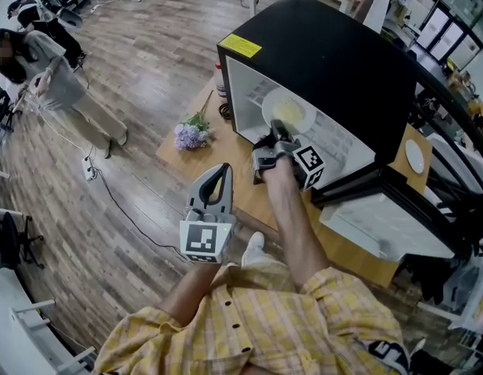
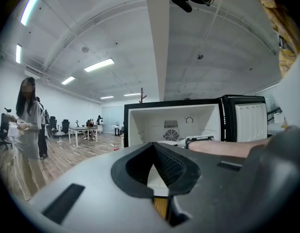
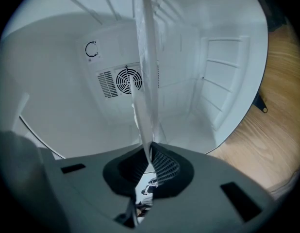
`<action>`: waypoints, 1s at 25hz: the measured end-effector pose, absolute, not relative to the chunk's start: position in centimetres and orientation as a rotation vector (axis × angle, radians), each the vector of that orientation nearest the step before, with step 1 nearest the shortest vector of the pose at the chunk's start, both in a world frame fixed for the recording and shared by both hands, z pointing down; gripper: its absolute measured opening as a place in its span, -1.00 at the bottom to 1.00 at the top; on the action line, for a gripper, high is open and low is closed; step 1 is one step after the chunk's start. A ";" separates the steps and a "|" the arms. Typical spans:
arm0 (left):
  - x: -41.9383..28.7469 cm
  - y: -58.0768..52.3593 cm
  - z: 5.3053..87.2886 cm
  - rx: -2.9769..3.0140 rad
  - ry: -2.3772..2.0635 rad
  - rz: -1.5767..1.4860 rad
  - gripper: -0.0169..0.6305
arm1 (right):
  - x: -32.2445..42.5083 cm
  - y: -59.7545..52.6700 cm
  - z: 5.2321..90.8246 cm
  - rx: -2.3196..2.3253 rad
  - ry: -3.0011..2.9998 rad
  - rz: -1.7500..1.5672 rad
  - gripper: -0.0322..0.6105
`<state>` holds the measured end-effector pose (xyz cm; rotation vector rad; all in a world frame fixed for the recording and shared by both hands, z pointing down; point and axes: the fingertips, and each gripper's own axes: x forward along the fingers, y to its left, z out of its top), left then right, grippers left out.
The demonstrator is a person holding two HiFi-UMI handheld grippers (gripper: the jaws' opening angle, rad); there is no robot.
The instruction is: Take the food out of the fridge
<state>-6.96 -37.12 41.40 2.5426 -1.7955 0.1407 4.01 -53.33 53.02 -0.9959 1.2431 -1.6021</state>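
Observation:
A black mini fridge [image 1: 320, 53] stands open on a wooden table [image 1: 240, 180], its white inside facing me. Inside lies a white plate [image 1: 302, 123] with pale yellow food [image 1: 287, 111]. My right gripper [image 1: 274, 137] reaches into the fridge and is shut on the plate's near rim. In the right gripper view the plate [image 3: 144, 81] shows edge-on as a white strip running into the closed right gripper [image 3: 149, 155]. My left gripper [image 1: 224, 169] hangs in front of the table, shut and empty. The left gripper view shows the shut left gripper [image 2: 152, 147] facing the fridge [image 2: 140, 125].
The fridge door [image 1: 386, 225] lies swung open to the right. Purple flowers [image 1: 191, 135] and a bottle [image 1: 220, 80] sit on the table left of the fridge. A small white dish [image 1: 414, 156] lies behind. A person [image 1: 58, 80] stands far left on the wood floor, by cables [image 1: 116, 201].

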 end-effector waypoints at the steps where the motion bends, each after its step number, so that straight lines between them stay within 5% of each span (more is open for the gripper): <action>1: -6.9 -37.0 41.3 2.547 -1.794 0.137 -0.92 | 4.0 -53.0 52.8 -0.991 1.246 -1.603 -0.87; 25: -6.0 -31.5 39.1 2.647 -1.725 0.036 -0.92 | 3.2 -42.5 48.8 -0.902 1.278 -1.634 -0.86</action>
